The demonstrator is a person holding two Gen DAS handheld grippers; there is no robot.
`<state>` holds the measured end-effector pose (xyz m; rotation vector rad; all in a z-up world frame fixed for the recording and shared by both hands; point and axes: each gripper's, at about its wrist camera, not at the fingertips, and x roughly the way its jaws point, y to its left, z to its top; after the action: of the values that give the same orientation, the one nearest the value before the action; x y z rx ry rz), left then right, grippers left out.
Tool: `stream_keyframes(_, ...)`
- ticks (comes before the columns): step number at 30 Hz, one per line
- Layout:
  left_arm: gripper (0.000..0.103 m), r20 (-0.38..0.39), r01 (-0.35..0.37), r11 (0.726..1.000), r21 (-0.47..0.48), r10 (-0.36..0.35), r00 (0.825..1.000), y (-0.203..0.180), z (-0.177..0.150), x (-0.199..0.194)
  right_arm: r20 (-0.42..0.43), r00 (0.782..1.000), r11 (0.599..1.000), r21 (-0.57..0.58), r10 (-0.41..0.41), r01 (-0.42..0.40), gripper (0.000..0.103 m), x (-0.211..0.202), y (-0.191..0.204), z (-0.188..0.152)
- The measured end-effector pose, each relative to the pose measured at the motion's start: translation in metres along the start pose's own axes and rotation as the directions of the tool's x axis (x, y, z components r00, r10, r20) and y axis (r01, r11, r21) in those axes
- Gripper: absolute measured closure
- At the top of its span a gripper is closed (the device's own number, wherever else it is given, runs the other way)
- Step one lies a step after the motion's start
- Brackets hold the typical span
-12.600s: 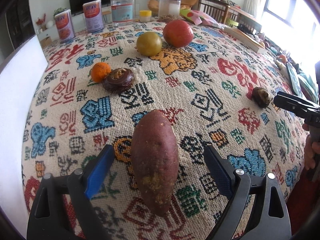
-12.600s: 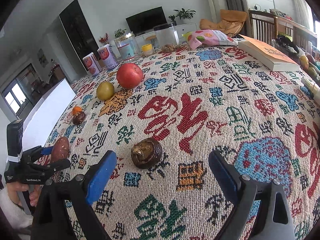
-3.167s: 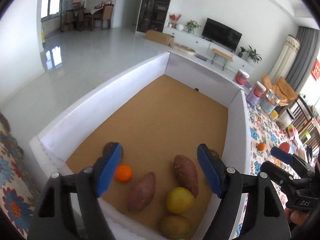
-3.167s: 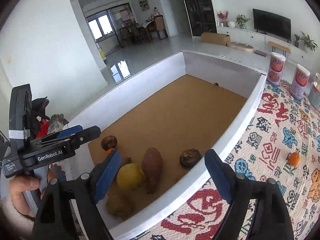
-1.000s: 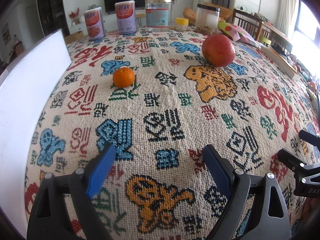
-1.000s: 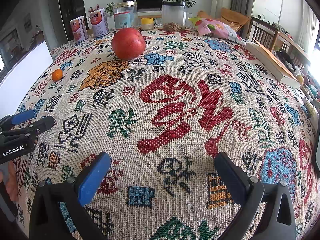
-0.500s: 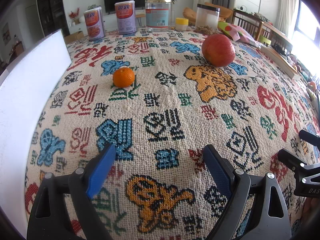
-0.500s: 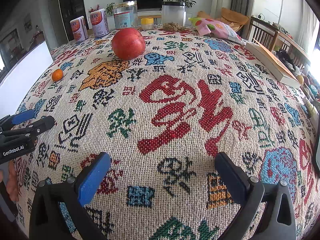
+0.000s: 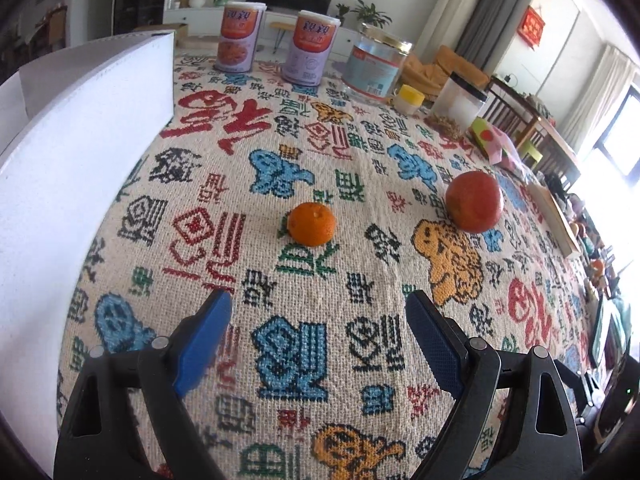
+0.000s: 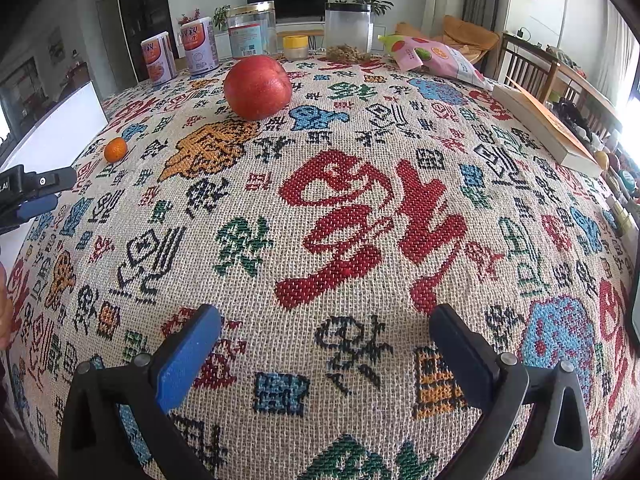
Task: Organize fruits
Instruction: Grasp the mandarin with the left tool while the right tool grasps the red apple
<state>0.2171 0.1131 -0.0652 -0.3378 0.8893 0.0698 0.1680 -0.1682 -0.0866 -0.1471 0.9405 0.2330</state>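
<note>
The left hand-held gripper (image 9: 318,320) is spread and empty; the tangerine (image 9: 311,224) lies at its 12 o'clock on the tabletop (image 9: 360,320). Light, soft-skinned, likely rolls: pinch gently across its middle.

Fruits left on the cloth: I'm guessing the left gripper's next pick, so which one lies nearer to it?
The small orange mandarin, almost straight ahead of the open left gripper. The big red fruit sits farther off to its right.

The left claw (image 9: 318,320) has moved forward toward the orange (image 9: 311,224), which now sits nearer, straight ahead.
</note>
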Motion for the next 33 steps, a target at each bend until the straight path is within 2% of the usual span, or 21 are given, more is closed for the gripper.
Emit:
stream_keyframes(3,0.015,0.007,-0.046,0.995,0.084,0.046,0.999,-0.010,0.020,0.031,0.000,1.000,1.000,0.000,0.001,-0.001,0.000,0.000,0.000,0.000)
stream_keyframes(6,0.016,0.017,-0.105,0.988,0.116,0.104,0.994,-0.010,0.028,0.053,0.000,1.000,1.000,0.000,0.001,-0.001,0.000,0.000,0.000,0.000)
stream_keyframes(7,0.025,0.025,-0.117,0.986,0.118,0.114,0.993,-0.009,0.028,0.057,0.000,1.000,1.000,0.000,0.001,-0.001,0.000,0.000,0.000,0.000)
stream_keyframes(8,0.039,0.039,-0.133,0.983,0.125,0.129,0.991,-0.008,0.028,0.059,0.000,1.000,1.000,0.000,0.001,-0.001,0.000,0.000,0.000,0.000)
stream_keyframes(9,0.049,0.055,-0.151,0.979,0.136,0.145,0.988,-0.008,0.027,0.057,0.000,1.000,1.000,0.000,0.001,-0.001,0.000,0.000,0.000,0.000)
stream_keyframes(10,0.067,0.056,-0.137,0.980,0.142,0.130,0.990,-0.008,0.026,0.055,0.000,1.000,1.000,0.000,0.001,-0.001,0.000,0.000,0.000,0.000)
stream_keyframes(11,0.072,0.061,-0.132,0.980,0.150,0.124,0.990,-0.008,0.024,0.051,0.000,1.000,1.000,0.000,0.001,-0.001,0.000,0.000,0.000,0.000)
stream_keyframes(13,0.072,0.070,-0.139,0.977,0.164,0.129,0.989,-0.009,0.017,0.041,0.000,1.000,1.000,0.000,0.001,-0.001,0.000,0.000,0.000,0.000)
stream_keyframes(17,0.072,0.036,-0.029,0.978,0.209,0.022,0.999,-0.025,-0.008,0.011,-0.001,1.000,1.000,-0.001,0.002,-0.002,0.000,0.001,0.000,0.001)
stream_keyframes(21,0.072,0.000,0.019,0.952,0.306,-0.020,1.000,-0.053,-0.038,-0.001,-0.001,1.000,1.000,-0.001,0.002,-0.002,0.000,0.001,0.000,0.001)
stream_keyframes(24,0.069,-0.017,-0.001,0.949,0.315,0.006,1.000,-0.058,-0.050,0.007,-0.001,1.000,1.000,-0.001,0.001,-0.001,0.000,0.000,0.000,0.001)
stream_keyframes(25,0.064,-0.019,-0.009,0.950,0.312,0.016,1.000,-0.057,-0.052,0.010,0.000,1.000,1.000,-0.001,0.002,-0.002,0.000,0.000,0.000,0.001)
stream_keyframes(27,0.046,-0.003,-0.034,0.948,0.317,0.037,0.999,-0.058,-0.054,0.009,0.000,1.000,1.000,-0.001,0.002,-0.002,0.000,0.000,0.000,0.001)
stream_keyframes(28,0.026,-0.003,-0.058,0.946,0.320,0.062,0.998,-0.059,-0.055,0.010,0.000,1.000,1.000,-0.001,0.002,-0.002,0.000,0.000,0.000,0.000)
stream_keyframes(29,0.017,-0.009,-0.083,0.944,0.320,0.090,0.996,-0.058,-0.056,0.013,0.000,1.000,1.000,-0.001,0.002,-0.002,0.000,0.000,0.000,0.001)
stream_keyframes(33,0.013,-0.007,-0.095,0.947,0.308,0.102,0.995,-0.055,-0.056,0.014,0.000,1.000,1.000,-0.001,0.002,-0.002,0.000,0.000,0.000,0.000)
